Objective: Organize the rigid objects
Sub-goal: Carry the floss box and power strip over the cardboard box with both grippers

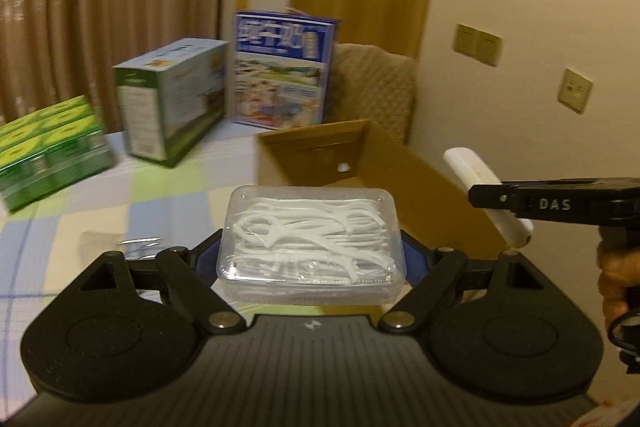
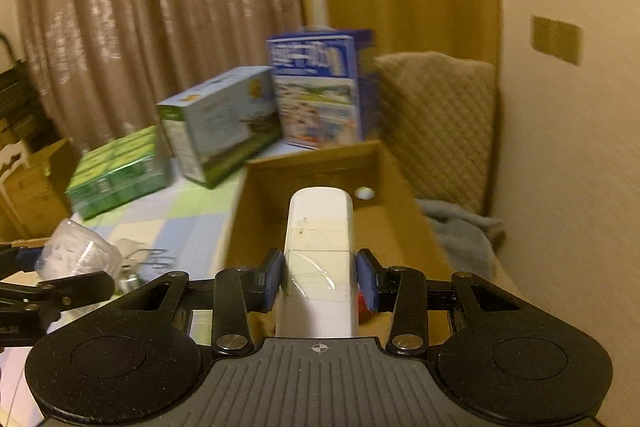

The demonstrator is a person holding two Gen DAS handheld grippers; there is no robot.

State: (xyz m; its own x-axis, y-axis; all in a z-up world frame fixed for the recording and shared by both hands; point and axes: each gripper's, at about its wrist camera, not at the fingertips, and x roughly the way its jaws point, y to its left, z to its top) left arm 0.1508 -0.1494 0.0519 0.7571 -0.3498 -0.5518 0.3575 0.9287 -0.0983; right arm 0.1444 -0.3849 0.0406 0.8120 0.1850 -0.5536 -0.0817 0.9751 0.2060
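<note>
Both hands loaded, both up off the table.

Left gripper (image 1: 310, 259): jaws spread wide and clamped on the clear floss-pick box (image 1: 312, 239), pads on its short ends. Right gripper (image 2: 320, 277): jaws nearly together, pinching the white stick-shaped case (image 2: 320, 251) across its width, most of the case sticking out past the pads. From the left wrist view the case (image 1: 486, 197) hangs tilted at 3 o'clock, over the near edge of the cardboard box (image 1: 380, 163).

The cardboard box is open-topped, at about 1 o'clock of the floss-pick box; one small white round thing (image 2: 365, 193) sits against its far wall. My read: both items go in there.

Risks:
- Floss-pick box is thin, slick plastic. Squeeze could bow the walls or pop the lid, and then the picks go everywhere.
- White case is held near one end, so there is a long lever. A knock on the cardboard wall would pivot it in the pads or pull it out.
- Two grippers aiming for one narrow opening could collide; stagger them.
- Frames are smeared, so both hands look fast. A release at speed could bounce an item out, or hit the green cartons (image 1: 52, 151) at 9 o'clock.
- The cardboard box stands close to the table's right edge, so a shove could slide it off.
</note>
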